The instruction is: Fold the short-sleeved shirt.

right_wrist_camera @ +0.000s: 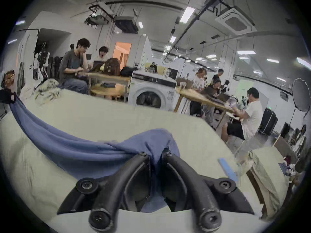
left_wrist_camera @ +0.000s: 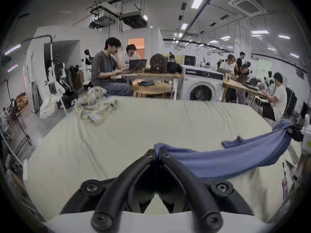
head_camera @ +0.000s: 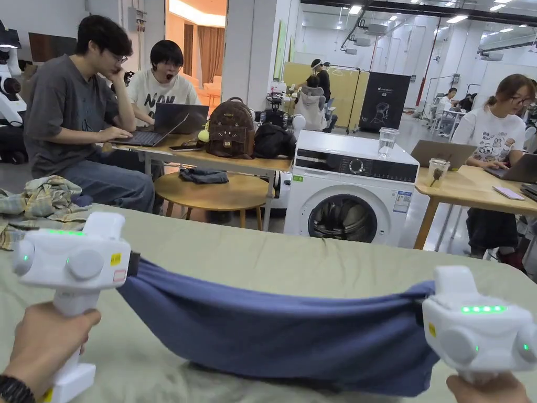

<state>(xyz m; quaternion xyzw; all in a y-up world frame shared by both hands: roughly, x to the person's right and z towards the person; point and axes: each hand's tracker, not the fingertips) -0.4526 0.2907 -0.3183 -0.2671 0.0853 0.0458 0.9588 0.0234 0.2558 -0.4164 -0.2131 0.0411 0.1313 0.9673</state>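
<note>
Both grippers, the left gripper (left_wrist_camera: pixel 156 154) and the right gripper (right_wrist_camera: pixel 155 154), are pinching the blue shirt (head_camera: pixel 293 330) with closed fingers, holding it stretched and sagging above the near surface (head_camera: pixel 272 252), likely to straighten it for folding.

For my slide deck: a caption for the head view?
Both grippers, left and right, stretch a blue shirt above the green-covered table.

Head view looks down-forward; gripper views low, forward; all 3 share washing machine (head_camera: pixel 350 190).

washing machine (head_camera: pixel 350 191) | wooden desks (head_camera: pixel 474 190) | ceiling striplights (left_wrist_camera: pixel 198 0) (lit)
</note>
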